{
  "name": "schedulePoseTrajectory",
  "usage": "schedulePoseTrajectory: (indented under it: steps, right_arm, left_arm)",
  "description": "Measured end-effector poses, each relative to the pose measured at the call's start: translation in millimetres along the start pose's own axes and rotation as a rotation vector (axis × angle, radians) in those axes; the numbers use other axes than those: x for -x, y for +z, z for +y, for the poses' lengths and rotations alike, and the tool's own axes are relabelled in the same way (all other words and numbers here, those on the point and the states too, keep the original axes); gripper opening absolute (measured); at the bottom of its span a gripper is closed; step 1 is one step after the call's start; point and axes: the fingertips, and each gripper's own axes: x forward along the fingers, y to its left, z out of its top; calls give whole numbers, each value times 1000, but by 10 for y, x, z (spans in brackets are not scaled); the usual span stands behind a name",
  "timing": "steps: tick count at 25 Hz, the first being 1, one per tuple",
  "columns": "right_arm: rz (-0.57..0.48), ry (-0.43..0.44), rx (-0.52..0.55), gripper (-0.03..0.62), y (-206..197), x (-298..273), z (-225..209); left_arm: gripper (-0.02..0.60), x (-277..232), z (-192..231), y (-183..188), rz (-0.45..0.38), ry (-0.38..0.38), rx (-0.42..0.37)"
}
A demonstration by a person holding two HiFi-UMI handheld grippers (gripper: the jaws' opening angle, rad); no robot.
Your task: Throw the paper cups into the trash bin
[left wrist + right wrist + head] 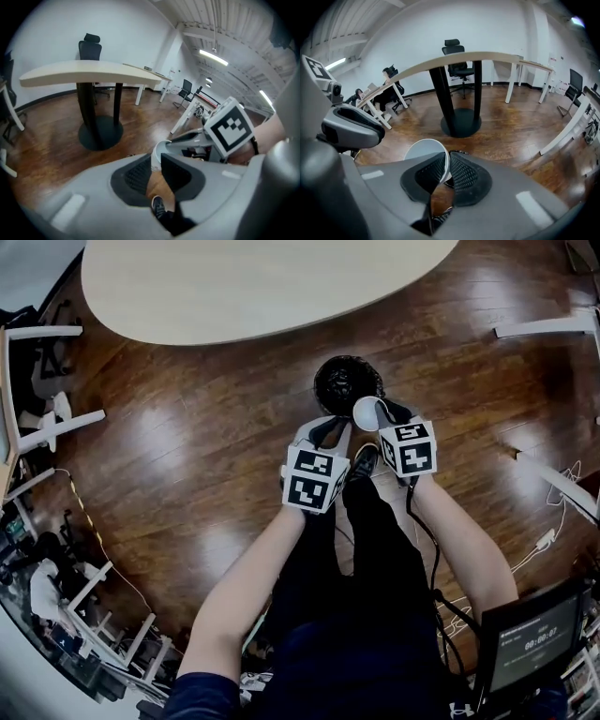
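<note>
Since the white paper cup [419, 150] looks flimsy, our right hand-held gripper [447, 164] pinches its rim. Our left hand-held gripper [156, 164] sits ajar, empty.

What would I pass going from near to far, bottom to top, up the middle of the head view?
The person's dark trousers → left gripper → paper cup → trash bin → oval table.
</note>
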Motion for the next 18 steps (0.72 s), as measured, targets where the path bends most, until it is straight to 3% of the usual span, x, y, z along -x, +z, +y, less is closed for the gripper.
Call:
schedulePoseTrajectory:
  steps: [5, 11, 18]
  right_arm:
    - [12, -3, 0, 38, -45, -277, -181]
    - [50, 40, 62, 38, -415, -1254, -350]
    - [132, 130, 131, 38, -823, -2442, -404]
  left_arm:
    - [66, -390, 180, -131, 25, 21, -41]
    - [66, -841, 506, -563, 37, 6, -76]
    - [66, -1515, 1098, -1072, 118, -34, -116]
